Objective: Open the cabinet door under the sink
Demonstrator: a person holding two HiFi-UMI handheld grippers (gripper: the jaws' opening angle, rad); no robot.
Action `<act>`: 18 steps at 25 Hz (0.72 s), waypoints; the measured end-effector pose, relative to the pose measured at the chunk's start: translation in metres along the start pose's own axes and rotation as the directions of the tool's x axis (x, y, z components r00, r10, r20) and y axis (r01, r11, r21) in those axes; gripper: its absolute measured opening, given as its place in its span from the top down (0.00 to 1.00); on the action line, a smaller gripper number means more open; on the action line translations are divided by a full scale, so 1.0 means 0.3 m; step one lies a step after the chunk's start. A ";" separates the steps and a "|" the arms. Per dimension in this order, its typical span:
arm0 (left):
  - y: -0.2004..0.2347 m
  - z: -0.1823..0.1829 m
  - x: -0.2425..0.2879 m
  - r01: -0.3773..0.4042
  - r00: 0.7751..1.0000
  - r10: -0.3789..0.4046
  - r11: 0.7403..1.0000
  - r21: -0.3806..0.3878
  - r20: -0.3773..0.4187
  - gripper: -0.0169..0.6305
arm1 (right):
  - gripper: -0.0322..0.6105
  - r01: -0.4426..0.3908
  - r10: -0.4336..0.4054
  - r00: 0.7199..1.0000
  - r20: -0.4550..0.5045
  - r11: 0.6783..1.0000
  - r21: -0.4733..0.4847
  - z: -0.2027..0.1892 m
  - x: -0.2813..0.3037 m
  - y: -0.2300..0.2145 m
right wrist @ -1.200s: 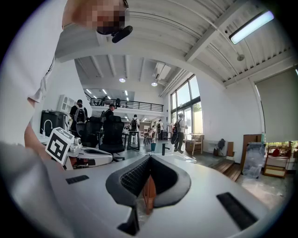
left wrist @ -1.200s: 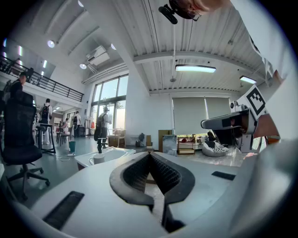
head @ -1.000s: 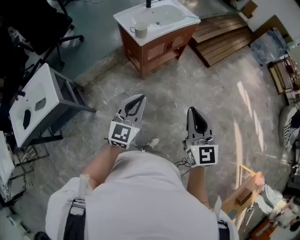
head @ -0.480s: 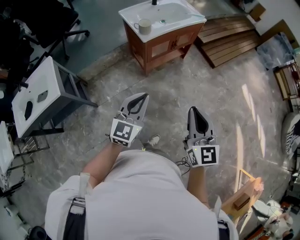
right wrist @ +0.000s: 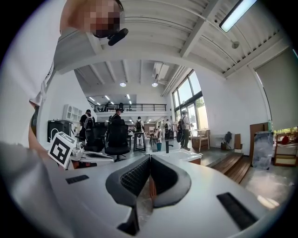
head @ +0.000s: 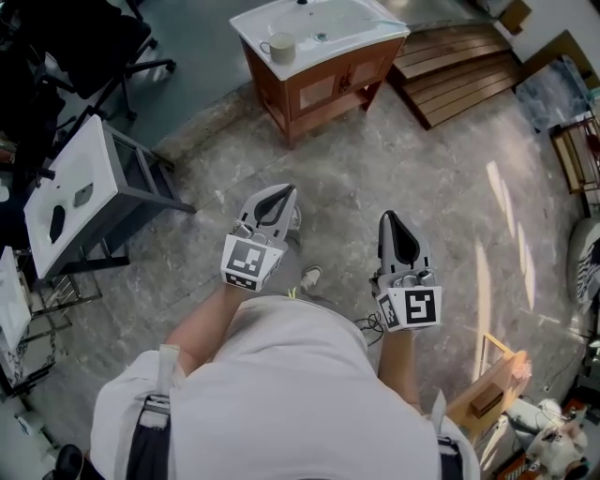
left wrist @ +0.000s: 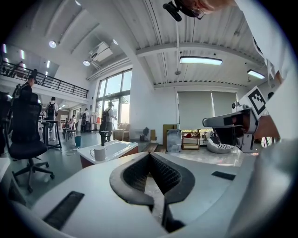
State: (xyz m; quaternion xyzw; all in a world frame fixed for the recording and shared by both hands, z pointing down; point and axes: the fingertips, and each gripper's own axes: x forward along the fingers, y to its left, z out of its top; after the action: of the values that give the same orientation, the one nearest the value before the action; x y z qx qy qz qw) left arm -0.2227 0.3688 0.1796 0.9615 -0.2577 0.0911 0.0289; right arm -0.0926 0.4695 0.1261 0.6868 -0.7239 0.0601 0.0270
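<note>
The sink cabinet stands far ahead at the top of the head view: a brown wooden base with two shut panelled doors under a white basin. A pale mug sits on the basin's left corner. My left gripper and right gripper hang side by side above the stone floor, well short of the cabinet, both shut and empty. The left gripper view shows the basin and mug beyond the shut jaws. In the right gripper view the basin lies past the shut jaws.
A grey stand with a white top stands at the left, office chairs behind it. Wooden slat pallets lie right of the cabinet. A wooden frame is at the lower right. People stand far off in the hall.
Both grippers keep their places and stay shut. The view has shifted slightly over the floor, and a shoe now shows beside the left gripper.
</note>
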 end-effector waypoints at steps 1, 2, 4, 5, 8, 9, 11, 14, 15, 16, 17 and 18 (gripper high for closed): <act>0.002 -0.002 0.019 0.006 1.000 -0.006 1.000 0.002 0.001 0.96 | 0.90 0.005 -0.005 1.000 -0.004 1.000 0.001 -0.005 0.008 -0.012; 0.005 -0.005 0.042 0.013 1.000 -0.013 1.000 0.002 0.002 0.96 | 0.90 0.008 -0.008 1.000 -0.008 1.000 0.000 -0.009 0.019 -0.024; 0.018 -0.015 0.094 0.026 1.000 -0.026 1.000 -0.006 -0.003 0.96 | 0.90 0.011 -0.011 1.000 -0.017 1.000 -0.012 -0.012 0.049 -0.052; 0.027 -0.021 0.124 0.033 0.999 -0.033 0.999 -0.011 -0.008 0.96 | 0.90 0.015 -0.015 1.000 -0.021 1.000 -0.021 -0.011 0.067 -0.072; 0.068 -0.033 0.235 0.048 0.999 -0.048 0.999 -0.014 -0.024 0.96 | 0.90 0.041 -0.042 0.999 -0.032 0.999 -0.024 -0.004 0.132 -0.173; 0.085 -0.031 0.276 0.050 0.998 -0.050 0.999 -0.014 -0.025 0.96 | 0.90 0.050 -0.051 0.998 -0.037 0.999 -0.019 -0.003 0.160 -0.214; 0.131 -0.018 0.361 0.047 0.999 -0.047 0.999 -0.015 -0.021 0.96 | 0.90 0.062 -0.062 0.997 -0.051 0.998 -0.014 -0.005 0.235 -0.287; 0.224 -0.038 0.487 0.042 0.998 -0.044 0.999 -0.031 -0.045 0.96 | 0.90 0.049 -0.050 0.997 -0.064 0.999 -0.016 -0.004 0.391 -0.351; 0.259 -0.048 0.533 0.039 0.998 -0.041 0.998 -0.039 -0.057 0.96 | 0.90 0.039 -0.040 0.997 -0.067 0.999 -0.017 0.003 0.451 -0.367; 0.295 -0.053 0.580 0.037 0.997 -0.039 0.998 -0.044 -0.066 0.96 | 0.90 0.027 -0.028 0.997 -0.071 0.999 -0.020 0.012 0.512 -0.381; 0.330 -0.054 0.627 0.037 0.997 -0.041 0.998 -0.047 -0.071 0.96 | 0.90 0.015 -0.017 0.997 -0.075 1.000 -0.026 0.023 0.572 -0.394; 0.365 -0.055 0.674 0.041 0.996 -0.045 0.998 -0.048 -0.075 0.96 | 0.90 0.005 -0.008 0.997 -0.079 0.999 -0.036 0.035 0.630 -0.408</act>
State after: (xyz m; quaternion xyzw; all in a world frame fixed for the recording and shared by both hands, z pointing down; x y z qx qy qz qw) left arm -0.1081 0.1764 0.2350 0.9617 -0.2378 0.1208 0.0631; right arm 0.0196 0.2750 0.1447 0.6857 -0.7208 0.0742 0.0684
